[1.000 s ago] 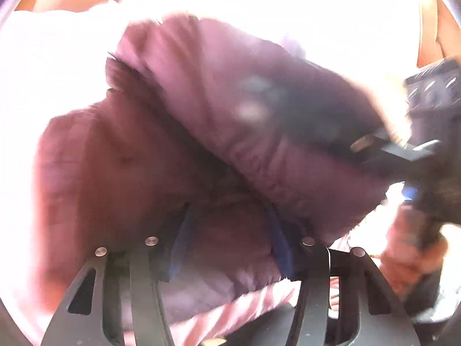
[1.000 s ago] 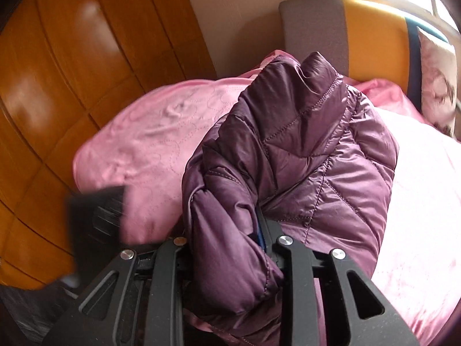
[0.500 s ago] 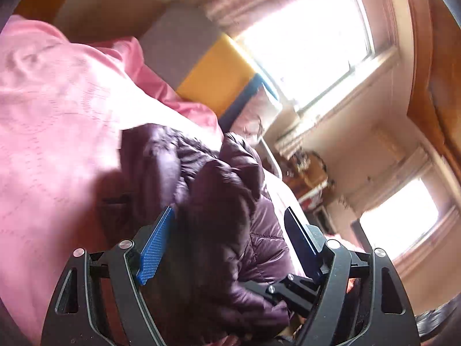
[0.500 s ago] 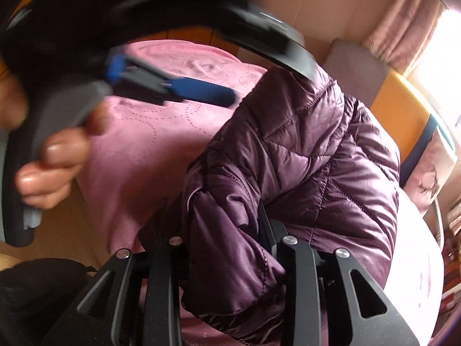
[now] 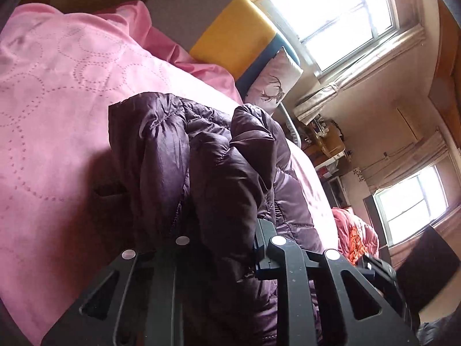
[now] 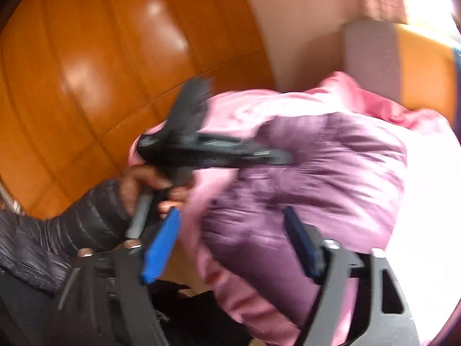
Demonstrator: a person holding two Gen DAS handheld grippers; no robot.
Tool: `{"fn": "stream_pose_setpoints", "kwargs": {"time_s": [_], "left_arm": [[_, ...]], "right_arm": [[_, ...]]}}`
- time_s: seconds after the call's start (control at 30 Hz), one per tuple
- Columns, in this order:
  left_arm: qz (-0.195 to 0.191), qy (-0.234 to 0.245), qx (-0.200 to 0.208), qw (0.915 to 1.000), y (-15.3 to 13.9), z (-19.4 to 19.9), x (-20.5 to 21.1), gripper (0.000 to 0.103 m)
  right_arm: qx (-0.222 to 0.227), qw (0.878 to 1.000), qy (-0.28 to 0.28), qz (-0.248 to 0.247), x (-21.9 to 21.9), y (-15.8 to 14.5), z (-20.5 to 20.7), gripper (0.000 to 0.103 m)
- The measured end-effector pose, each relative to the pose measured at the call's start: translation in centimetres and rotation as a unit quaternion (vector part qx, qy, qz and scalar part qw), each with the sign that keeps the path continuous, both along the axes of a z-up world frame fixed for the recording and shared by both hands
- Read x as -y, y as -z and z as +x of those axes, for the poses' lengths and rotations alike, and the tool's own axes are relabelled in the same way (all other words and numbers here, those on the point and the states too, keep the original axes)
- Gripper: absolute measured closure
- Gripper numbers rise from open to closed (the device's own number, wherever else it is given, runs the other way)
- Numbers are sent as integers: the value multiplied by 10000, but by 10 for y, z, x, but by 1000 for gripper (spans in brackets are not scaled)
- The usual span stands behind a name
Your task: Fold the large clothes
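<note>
From the left wrist, the left gripper [image 5: 224, 230] is closing narrow on a bunched fold of the purple puffer jacket [image 5: 219, 167], which lies on the pink bed cover [image 5: 63, 92].

From the right wrist, the right gripper [image 6: 230, 248] is opening; its blue pads [image 6: 160, 248] stand clear of the jacket.

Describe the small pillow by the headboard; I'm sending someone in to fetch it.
Start at the pink bedspread and follow it to the grey, yellow and blue headboard under the window. The pillow leans against its blue end, pale, with a dark antlered deer print.
</note>
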State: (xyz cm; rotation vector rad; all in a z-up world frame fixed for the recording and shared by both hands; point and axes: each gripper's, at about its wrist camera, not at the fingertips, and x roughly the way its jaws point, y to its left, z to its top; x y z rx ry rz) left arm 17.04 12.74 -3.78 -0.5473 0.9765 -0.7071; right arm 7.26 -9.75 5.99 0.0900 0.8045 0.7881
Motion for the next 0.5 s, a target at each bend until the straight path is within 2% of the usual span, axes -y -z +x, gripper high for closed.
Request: {"fn": "stream_pose_setpoints", "kwargs": {"time_s": [0.03,0.1,0.13,0.27,0.4,0.5], "left_arm": [[21,15,-36,10000,-1,1,0,83],[90,25,-70,9999,-8,-3,2,83],[147,32,-100,9998,-10,-3,4,83],[483,-60,-310,9983,-8,3,9,83],[910,-486,-704,9922,12,0,-3,83],[1216,-717,-671,9877,24,-8,-2,80]], "right_arm": [[-54,9997,198,-135,14,4,5,61],[-181,9985,353,-387,26,14,11,71],[-235,9980,348,-482,28,18,15,73],[-178,9956,282,-881,8,43,3,72],[81,9893,243,-1436,-39,71,2,72],[218,9856,222,-1662,-52,88,0,72]]}}
